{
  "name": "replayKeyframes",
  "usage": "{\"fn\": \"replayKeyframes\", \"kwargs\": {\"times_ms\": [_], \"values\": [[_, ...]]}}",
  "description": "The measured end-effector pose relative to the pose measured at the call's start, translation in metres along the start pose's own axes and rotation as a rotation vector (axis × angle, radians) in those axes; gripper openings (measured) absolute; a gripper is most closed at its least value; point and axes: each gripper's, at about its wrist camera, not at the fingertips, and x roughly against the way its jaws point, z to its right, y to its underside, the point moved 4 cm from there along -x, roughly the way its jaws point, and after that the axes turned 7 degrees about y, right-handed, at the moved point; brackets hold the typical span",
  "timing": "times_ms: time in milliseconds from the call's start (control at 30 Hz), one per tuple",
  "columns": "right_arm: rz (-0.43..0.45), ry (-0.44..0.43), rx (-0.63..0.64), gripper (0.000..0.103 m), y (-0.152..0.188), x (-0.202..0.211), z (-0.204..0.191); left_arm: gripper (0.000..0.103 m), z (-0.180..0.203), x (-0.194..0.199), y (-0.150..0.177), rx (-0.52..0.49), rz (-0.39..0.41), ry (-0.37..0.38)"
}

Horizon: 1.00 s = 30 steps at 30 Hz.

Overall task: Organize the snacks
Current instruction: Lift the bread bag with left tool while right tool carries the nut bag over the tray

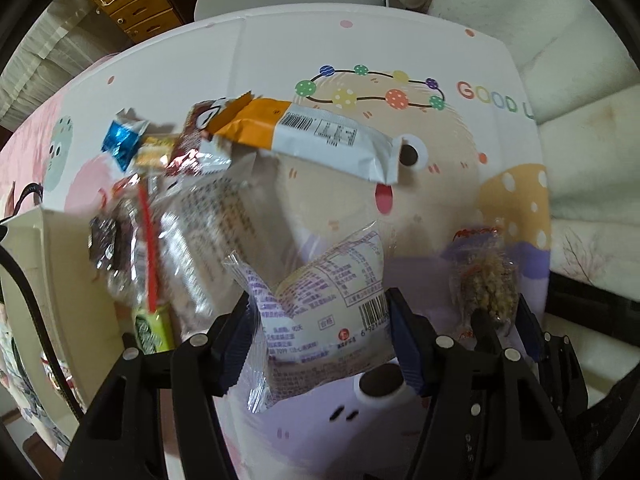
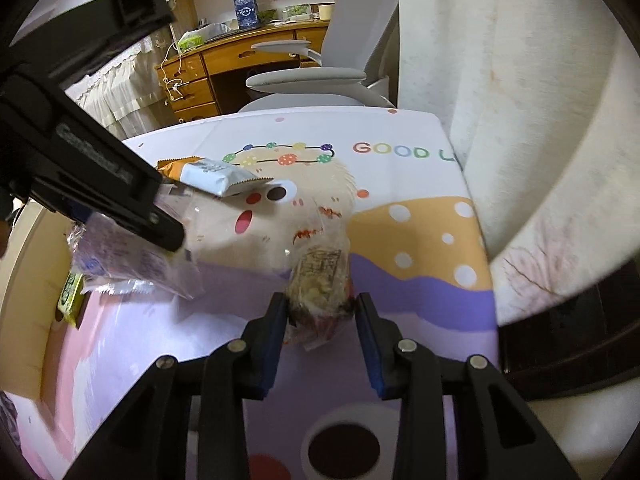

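Here both hands work at once over a cartoon-printed table cover (image 1: 400,52). The left gripper (image 1: 320,332) points down with its pads clamped on a pale wrapped bun packet (image 1: 324,308), gripped across its width; in the right wrist view that packet hangs clear of the cloth. The right gripper (image 2: 320,328) has a clear-wrapped grain snack (image 2: 320,284) between its blue pads, which look to be pressing on the wrapper, though blur and crinkled film make the contact on the right-hand pad hard to confirm. To do this step well, I would keep both squeezes light, since these wrappers trap air and the contents crush easily, and lift each packet straight off the cloth before carrying it, so trailing seams do not drag on neighbours. The rest of the snacks sit in a loose heap at the left of the table: an orange and white bar (image 1: 316,136) lies across the top, with a blue-wrapped sweet (image 1: 122,142) and clear packets beside it, and a green pack (image 1: 154,328) against a cream container (image 1: 44,264) at the table's left edge. The right half of the cloth is open, bounded by a white cushion (image 2: 520,100), so movement there is freest; leftward paths cross the heap.
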Motion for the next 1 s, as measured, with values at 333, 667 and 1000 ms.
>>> {"fn": "replayKeyframes", "kwargs": {"times_ms": [333, 667, 1000], "values": [[-0.043, -0.016, -0.024, 0.034, 0.024, 0.032, -0.012, 0.061, -0.022, 0.056, 0.037, 0.007, 0.03, 0.044], [-0.094, -0.081, -0.057, 0.034, 0.048, 0.071, -0.05, 0.061, -0.06, 0.111, 0.076, 0.037, 0.092, 0.081], [-0.07, -0.049, -0.081, 0.034, 0.057, 0.116, -0.086, 0.061, -0.119, 0.154, 0.123, 0.025, 0.142, 0.135]]}}
